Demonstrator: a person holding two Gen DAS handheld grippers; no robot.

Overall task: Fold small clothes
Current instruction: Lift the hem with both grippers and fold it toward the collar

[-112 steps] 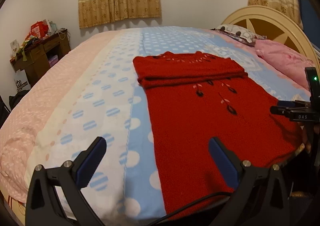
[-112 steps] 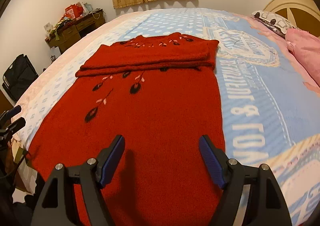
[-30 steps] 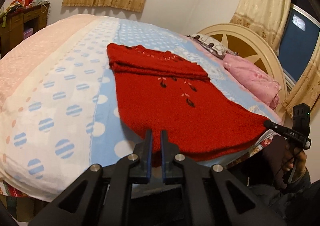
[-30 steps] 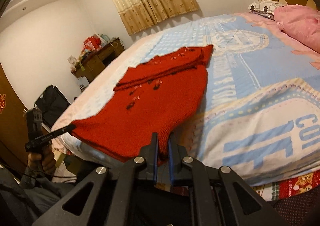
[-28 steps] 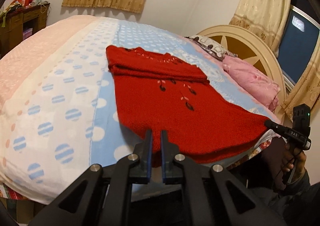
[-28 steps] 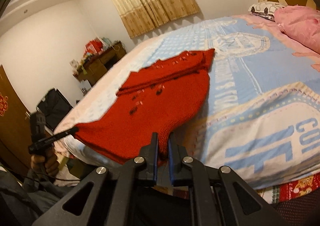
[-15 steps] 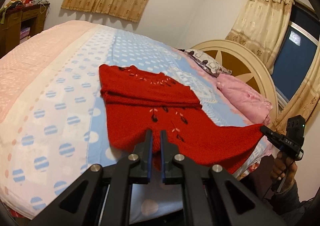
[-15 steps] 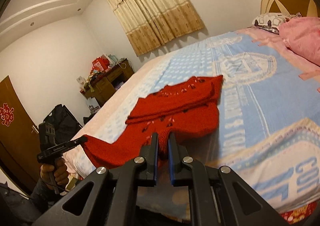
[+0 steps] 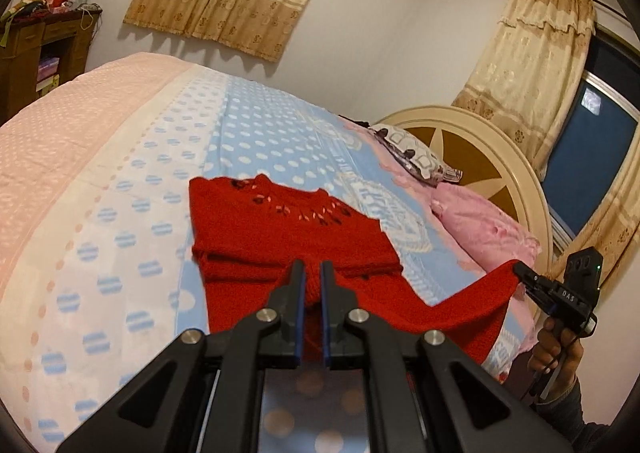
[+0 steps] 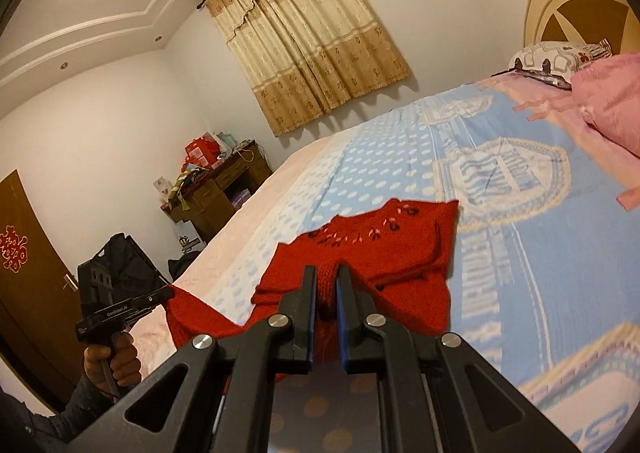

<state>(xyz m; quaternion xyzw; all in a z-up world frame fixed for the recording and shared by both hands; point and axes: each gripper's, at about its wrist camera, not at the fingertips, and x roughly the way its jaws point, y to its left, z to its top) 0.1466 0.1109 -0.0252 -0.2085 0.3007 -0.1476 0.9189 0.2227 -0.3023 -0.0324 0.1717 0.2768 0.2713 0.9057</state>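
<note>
1. Between the pads of the left gripper (image 9: pixel 310 273): one corner of the red sweater's (image 9: pixel 280 237) near hem, pinched, jaws nearly together with only knit in the gap.
2. Between the pads of the right gripper (image 10: pixel 323 277): the other hem corner, clamped the same way, a ridge of knit bulging up past the fingertips.
3. Hem edge hangs in a sagging band from one gripper to the other, lifted off the bedspread (image 9: pixel 120 181). Beyond the fingertips the rest of the garment lies flat on the bed.
4. Count: one sweater, two grippers, two pillows by the headboard, one pink (image 9: pixel 480 229), one patterned (image 9: pixel 416 161).
5. Sweater: red knit, small dark and pale leaf-like motifs near the neckline; sleeves appear folded across the chest, though the layers are hard to separate at this angle.
</note>
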